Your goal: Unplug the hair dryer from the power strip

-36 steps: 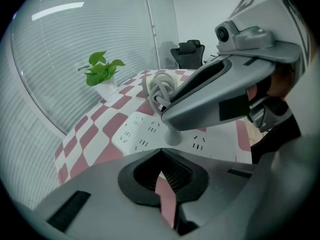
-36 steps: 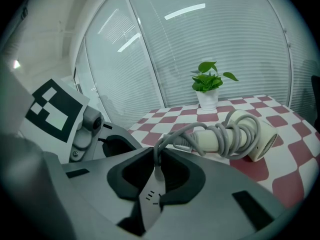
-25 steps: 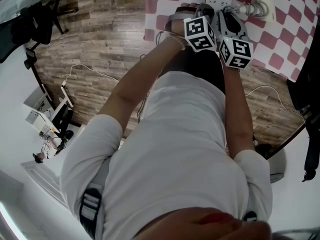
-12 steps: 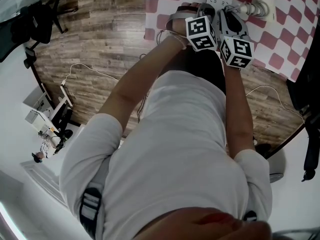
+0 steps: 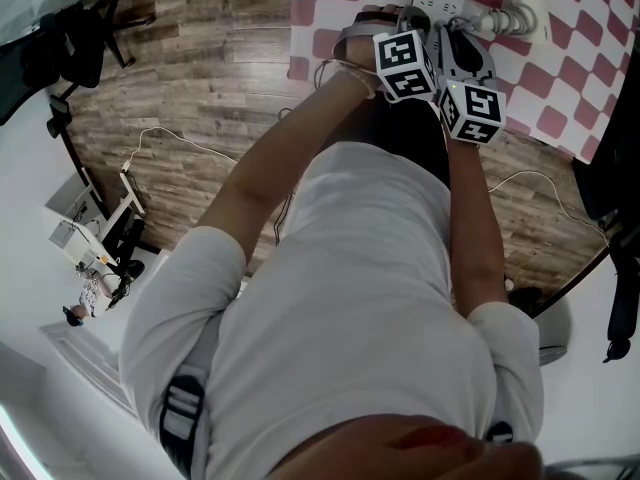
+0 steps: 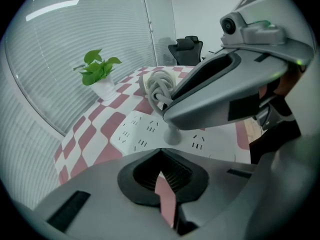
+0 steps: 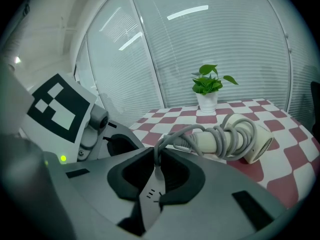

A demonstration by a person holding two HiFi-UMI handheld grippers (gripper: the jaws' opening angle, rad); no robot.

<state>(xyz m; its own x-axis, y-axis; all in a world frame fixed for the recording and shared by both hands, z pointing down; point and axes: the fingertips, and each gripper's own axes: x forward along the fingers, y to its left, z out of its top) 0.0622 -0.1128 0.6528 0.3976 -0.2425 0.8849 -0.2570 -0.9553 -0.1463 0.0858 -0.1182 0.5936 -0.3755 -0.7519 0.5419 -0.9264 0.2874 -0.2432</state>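
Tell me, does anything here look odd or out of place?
Only the hair dryer: its cord is coiled round it while its plug still sits in the power strip. Nothing looks spilled or broken.

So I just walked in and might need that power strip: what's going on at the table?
A person works two handheld grippers over the checkered table. The right gripper is closed on the hair dryer's plug, which sits in the white power strip, not yet pulled out. The left gripper, jaws together and empty, is by the strip's near edge. The hair dryer lies beyond, cord wound round it.
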